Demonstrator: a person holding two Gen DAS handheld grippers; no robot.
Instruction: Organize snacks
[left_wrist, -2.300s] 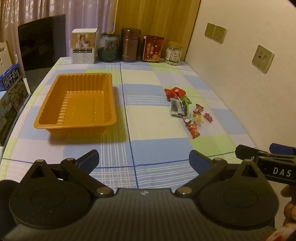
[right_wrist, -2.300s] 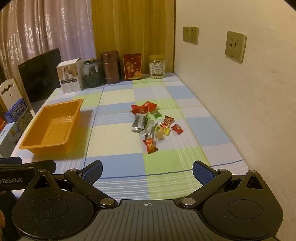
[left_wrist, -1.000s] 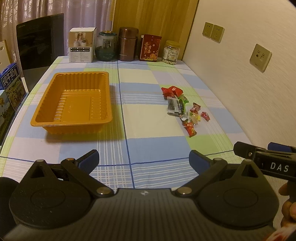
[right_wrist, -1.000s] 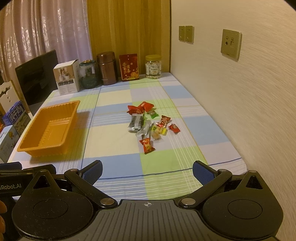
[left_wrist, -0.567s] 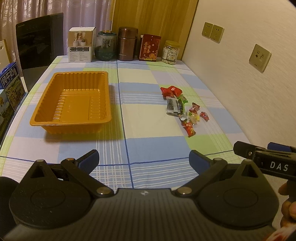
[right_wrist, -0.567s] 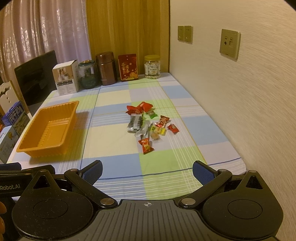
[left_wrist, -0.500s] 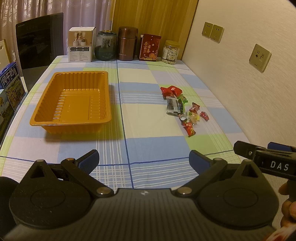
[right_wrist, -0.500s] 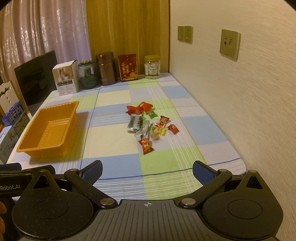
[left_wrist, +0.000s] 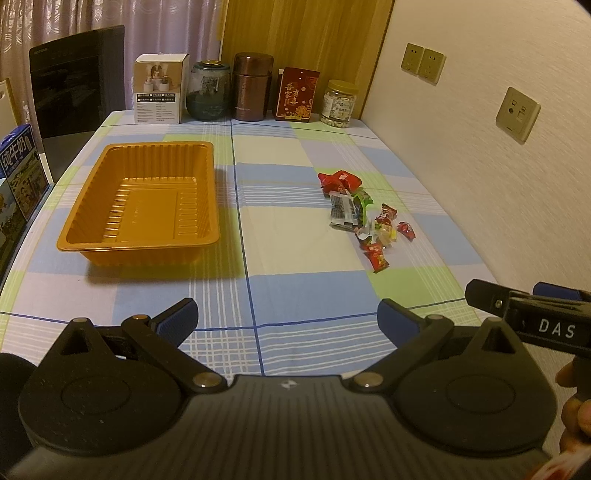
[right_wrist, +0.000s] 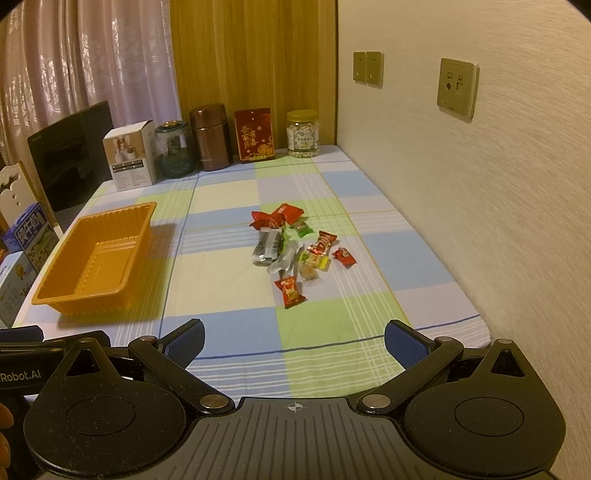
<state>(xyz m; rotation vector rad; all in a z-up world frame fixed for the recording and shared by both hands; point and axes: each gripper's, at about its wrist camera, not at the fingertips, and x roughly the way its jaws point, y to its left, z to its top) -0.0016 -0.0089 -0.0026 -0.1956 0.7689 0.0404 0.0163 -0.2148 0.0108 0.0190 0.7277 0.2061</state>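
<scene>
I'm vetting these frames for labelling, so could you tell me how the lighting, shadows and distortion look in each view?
Left wrist view: dim, warm yellow light; the orange tray throws a dark shadow toward the camera; the wall bows from fisheye. Right wrist view: same warm cast; the snack pile is sharp enough to separate wrappers, print unreadable; the wall at right looks streaked.

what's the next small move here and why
Probably ease the right gripper forward and down toward the nearest red snack packet. Both grippers are open and hold nothing, the orange tray has nothing in it, and the snacks lie loose on the tablecloth.
</scene>
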